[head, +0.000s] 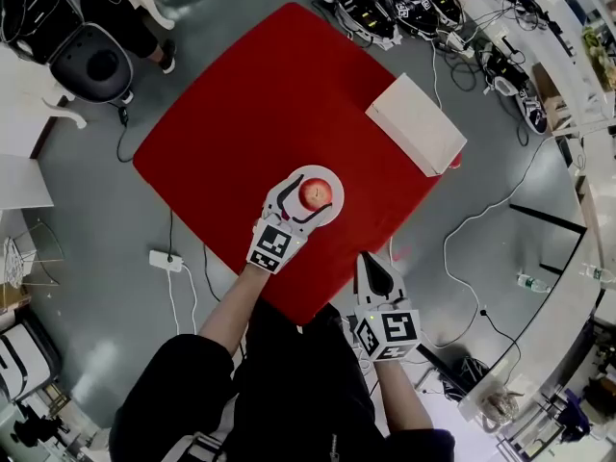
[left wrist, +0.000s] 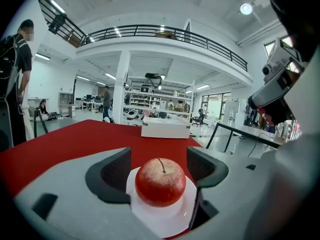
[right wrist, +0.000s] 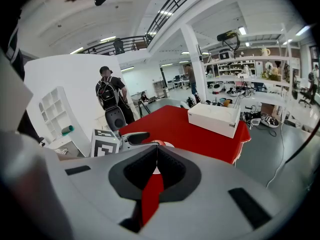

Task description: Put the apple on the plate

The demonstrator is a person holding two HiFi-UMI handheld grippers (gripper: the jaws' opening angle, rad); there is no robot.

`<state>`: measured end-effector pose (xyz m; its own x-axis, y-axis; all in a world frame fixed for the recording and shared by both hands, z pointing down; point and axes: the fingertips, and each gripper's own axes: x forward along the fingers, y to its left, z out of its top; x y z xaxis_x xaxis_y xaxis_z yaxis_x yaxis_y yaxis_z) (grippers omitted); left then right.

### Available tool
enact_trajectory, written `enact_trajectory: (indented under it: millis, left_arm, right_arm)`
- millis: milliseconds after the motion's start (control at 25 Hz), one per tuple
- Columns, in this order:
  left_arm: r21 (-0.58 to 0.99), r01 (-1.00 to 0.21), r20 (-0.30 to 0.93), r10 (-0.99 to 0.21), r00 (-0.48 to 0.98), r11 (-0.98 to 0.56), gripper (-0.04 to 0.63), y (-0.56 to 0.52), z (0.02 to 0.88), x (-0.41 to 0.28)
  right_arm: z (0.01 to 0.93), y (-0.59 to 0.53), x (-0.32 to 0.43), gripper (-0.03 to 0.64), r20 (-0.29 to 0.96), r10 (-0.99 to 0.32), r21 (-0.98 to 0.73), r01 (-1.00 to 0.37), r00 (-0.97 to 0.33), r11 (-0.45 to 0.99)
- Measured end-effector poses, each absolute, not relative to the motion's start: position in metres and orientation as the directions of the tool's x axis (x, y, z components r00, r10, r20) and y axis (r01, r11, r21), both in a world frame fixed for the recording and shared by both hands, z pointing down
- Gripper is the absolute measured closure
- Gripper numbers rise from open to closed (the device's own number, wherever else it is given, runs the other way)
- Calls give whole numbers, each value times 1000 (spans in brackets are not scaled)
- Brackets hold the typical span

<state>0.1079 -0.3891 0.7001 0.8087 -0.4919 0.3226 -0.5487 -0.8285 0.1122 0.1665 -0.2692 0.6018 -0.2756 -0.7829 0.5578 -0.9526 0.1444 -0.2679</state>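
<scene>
The red apple (head: 316, 193) sits upright, stem up, on a small white plate (head: 332, 178) near the front of the red table (head: 250, 104). My left gripper (head: 309, 198) is open, with a jaw on either side of the apple. In the left gripper view the apple (left wrist: 160, 181) rests on the plate (left wrist: 165, 216), and a thin gap shows at each of the dark pads (left wrist: 112, 176). My right gripper (head: 373, 263) hovers past the table's front edge, shut and empty; its jaws meet in the right gripper view (right wrist: 156, 151).
A white box (head: 416, 123) lies at the table's far right edge. A power strip (head: 166, 260) and cables lie on the grey floor at left. A round black-and-white machine (head: 91, 61) stands at the far left. A person with a backpack (right wrist: 110, 96) stands beyond the table.
</scene>
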Motion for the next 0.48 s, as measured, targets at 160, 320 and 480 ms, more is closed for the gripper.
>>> enact_trajectory:
  millis: [160, 320, 480]
  left_arm:
    - [90, -575, 327, -521, 789, -813, 318, -388, 685, 99]
    - [90, -615, 299, -567, 767, -784, 476, -377, 658, 84]
    - [117, -656, 306, -601, 738, -746, 588, -375, 635, 67]
  right_arm:
    - [593, -274, 162, 606, 538, -789, -270, -948, -295, 170]
    - [578, -271, 155, 606, 507, -798, -277, -938, -327, 209]
    - [562, -280, 146, 606, 477, -805, -279, -929, -354, 243]
